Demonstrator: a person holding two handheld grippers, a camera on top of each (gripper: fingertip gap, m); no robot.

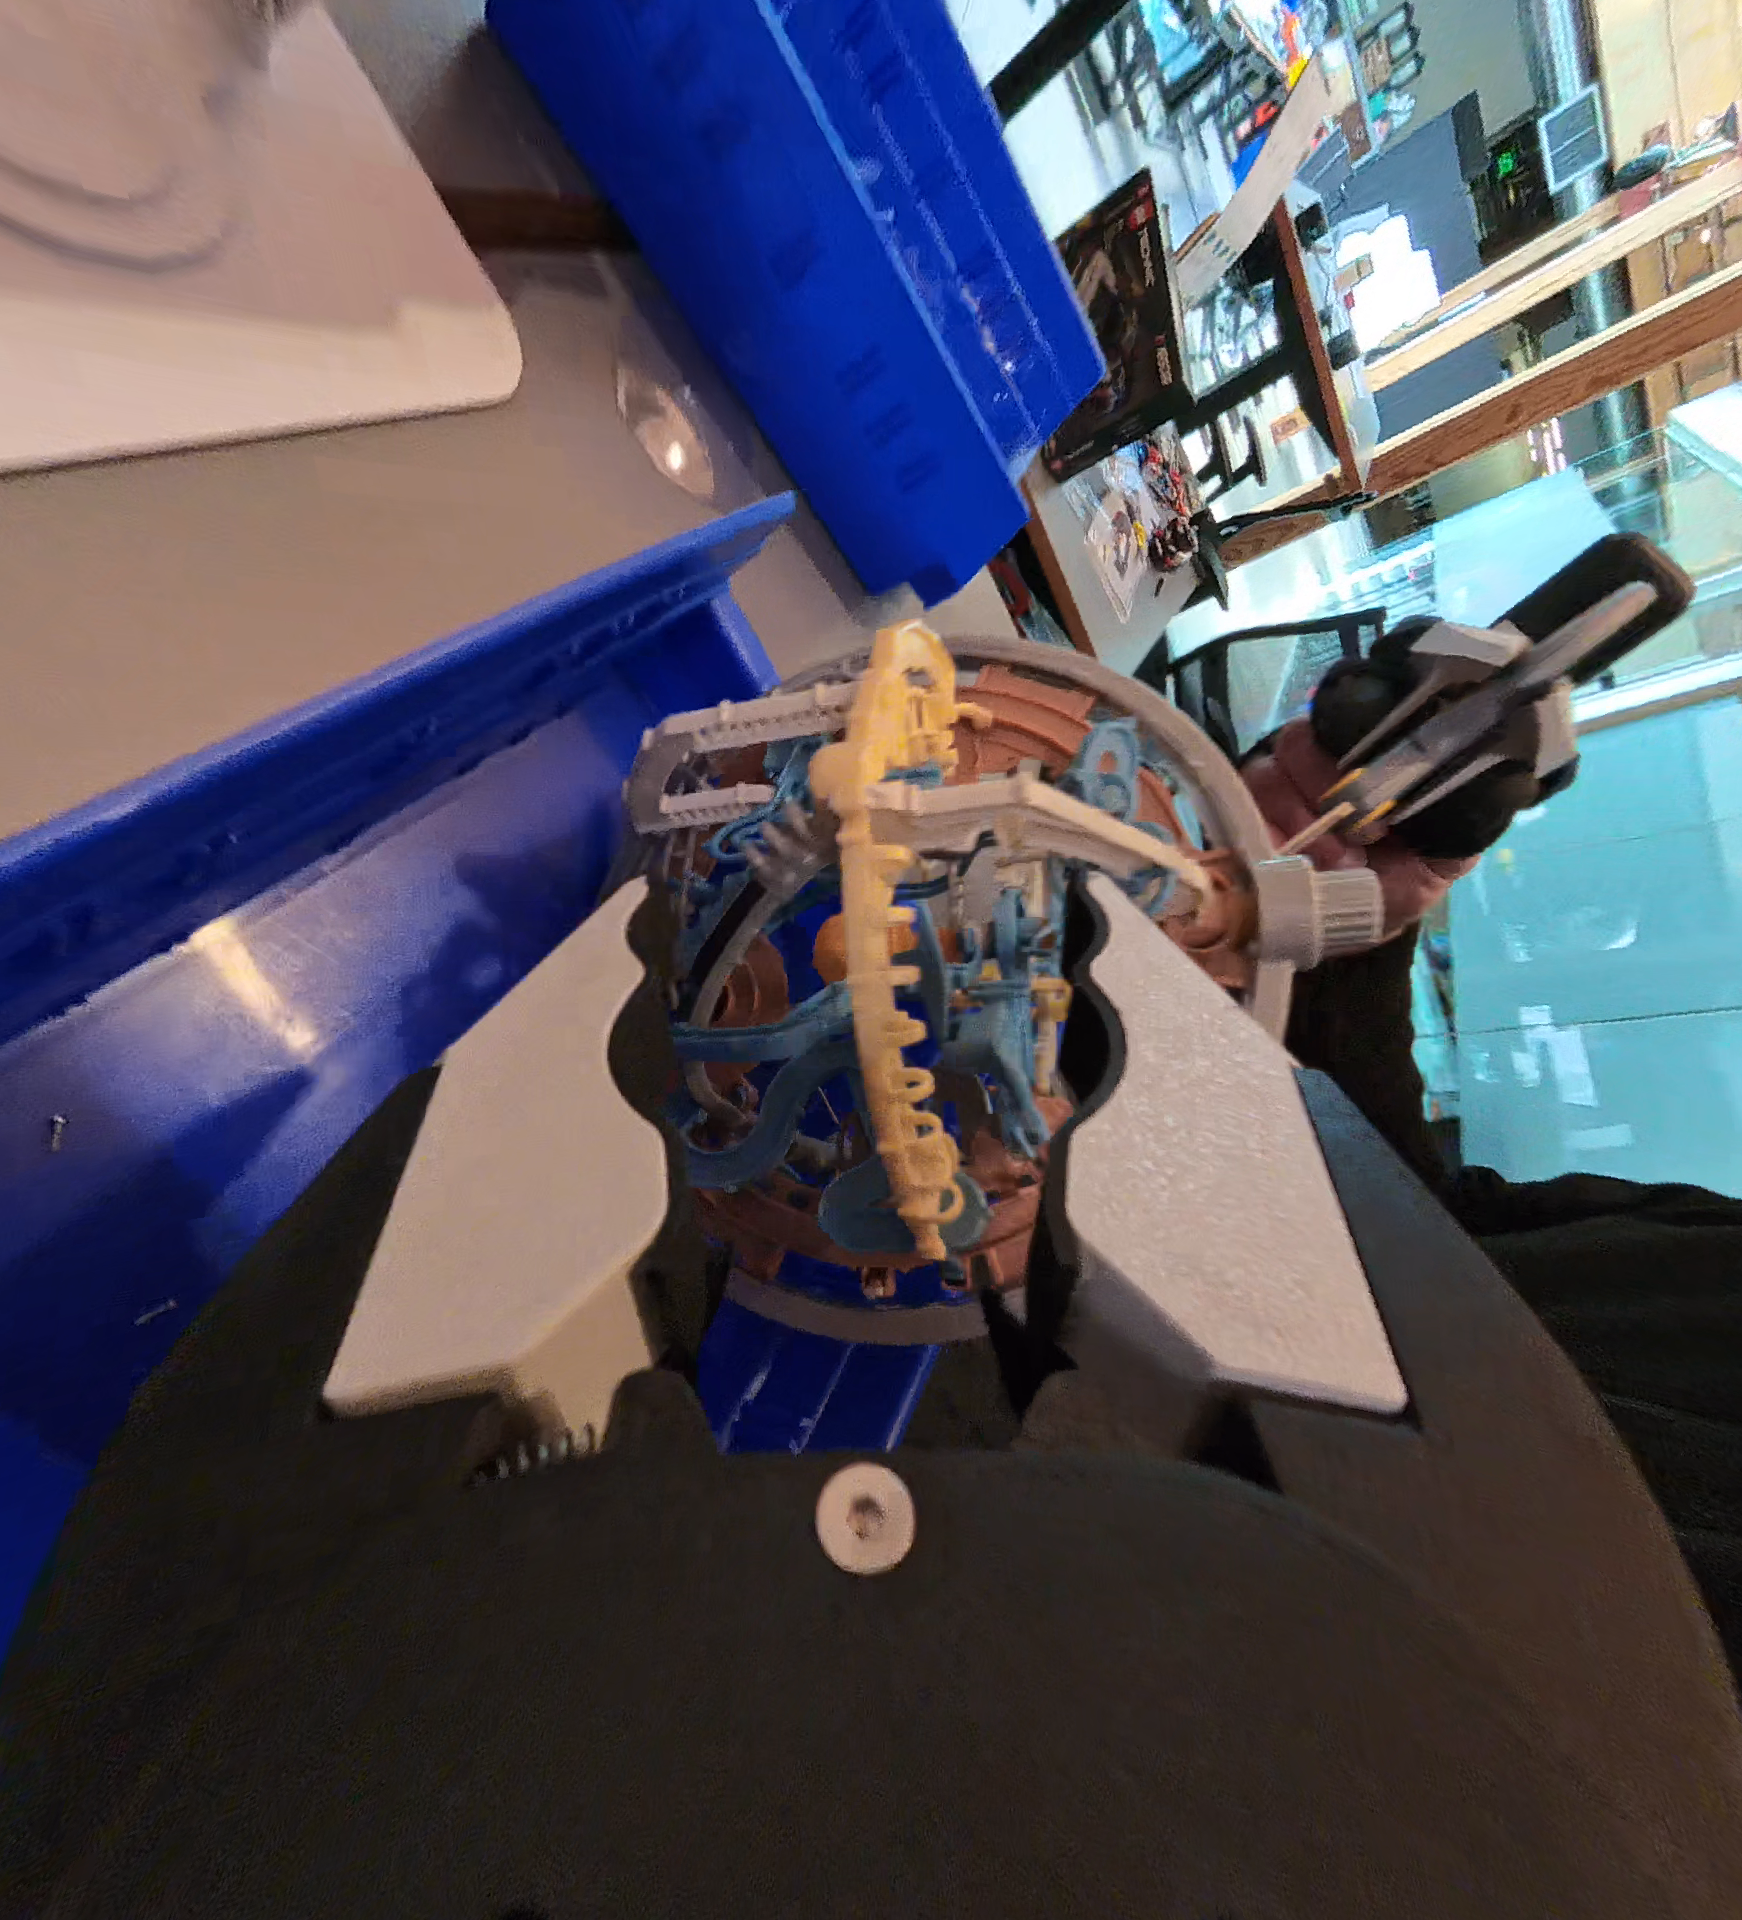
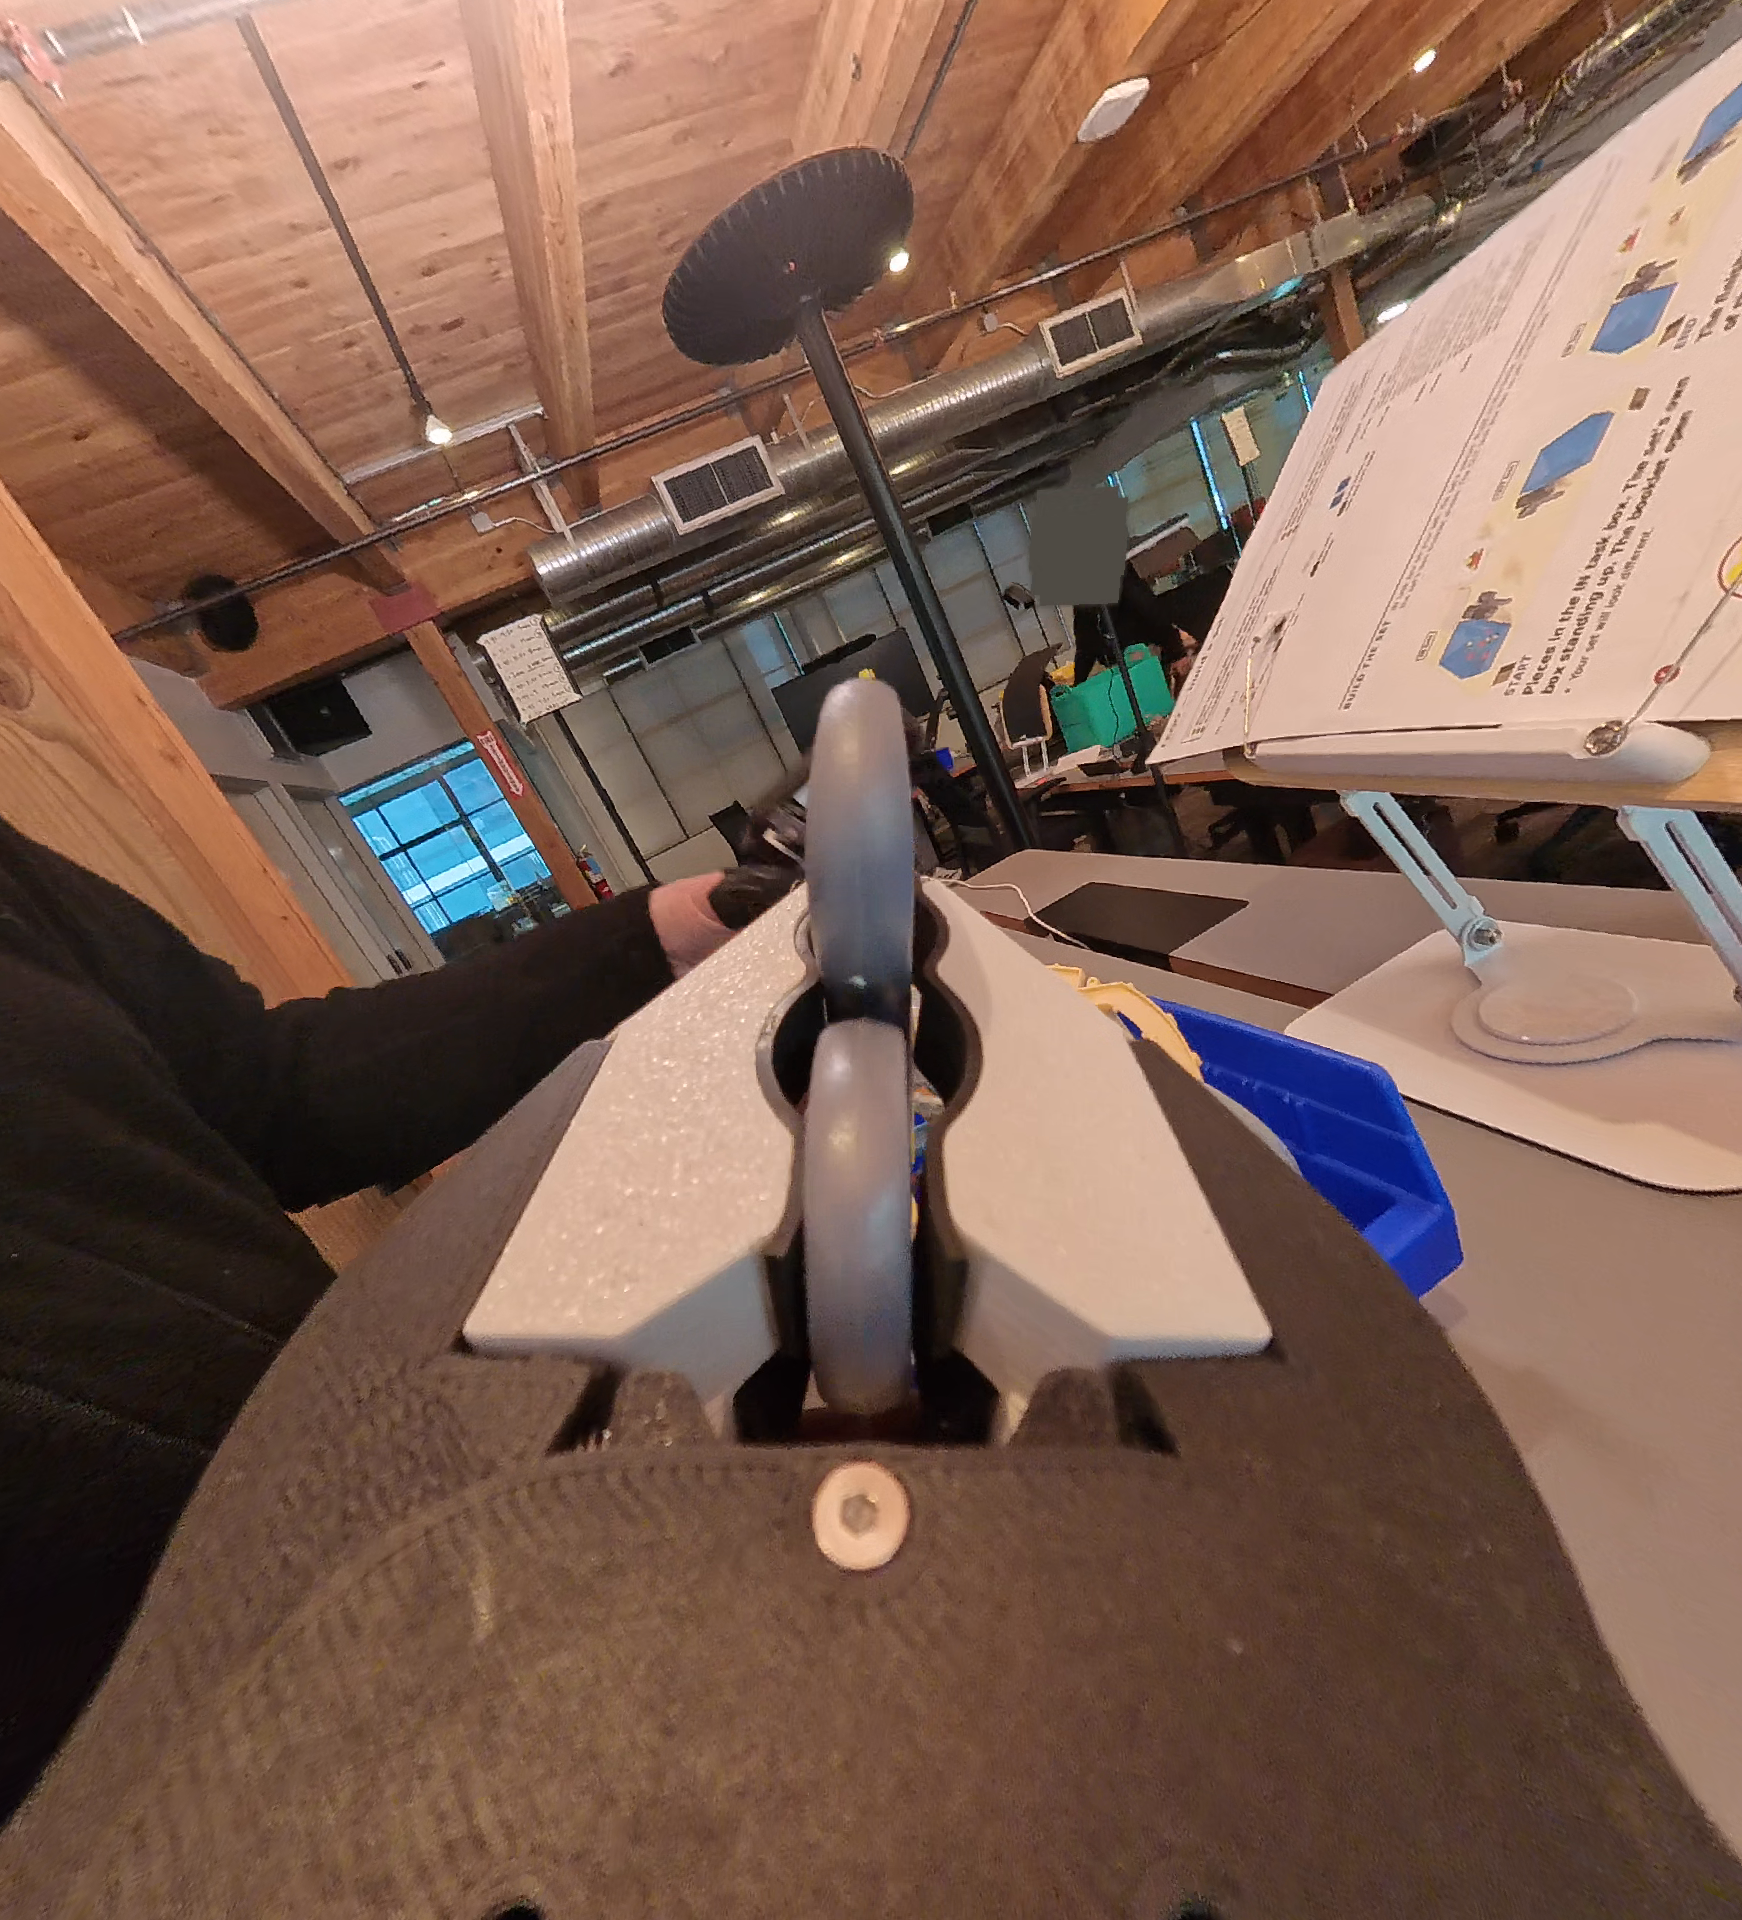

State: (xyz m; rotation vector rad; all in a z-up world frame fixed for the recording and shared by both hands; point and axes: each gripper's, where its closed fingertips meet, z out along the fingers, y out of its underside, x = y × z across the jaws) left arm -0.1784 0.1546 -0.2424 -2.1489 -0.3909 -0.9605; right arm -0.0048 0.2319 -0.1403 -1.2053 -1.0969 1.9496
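Observation:
My left gripper [image 1: 862, 935] is shut on a ball-shaped maze toy [image 1: 908, 1039] with a grey outer ring and blue, brown and cream tracks inside. Its two grey fingers [image 1: 534, 1143] press the ball's sides above a blue bin [image 1: 223, 935]. My right gripper [image 2: 862, 935] is shut on a grey ring [image 2: 856, 1195] seen edge-on between its fingers [image 2: 669, 1122]. In the left wrist view the right gripper [image 1: 1355, 821] sits at the ball's right side, beside a grey ribbed knob [image 1: 1314, 914]. A black-sleeved arm and hand [image 2: 680, 925] reach in beyond the ring.
A second blue bin [image 1: 794, 260] stands tilted behind the ball. A white stand [image 2: 1573, 1039] holds a printed sheet [image 2: 1521, 520] on the grey table, next to a blue bin [image 2: 1314, 1122] and a black pad [image 2: 1137, 914]. A black pole topped by a disc [image 2: 794, 249] rises behind.

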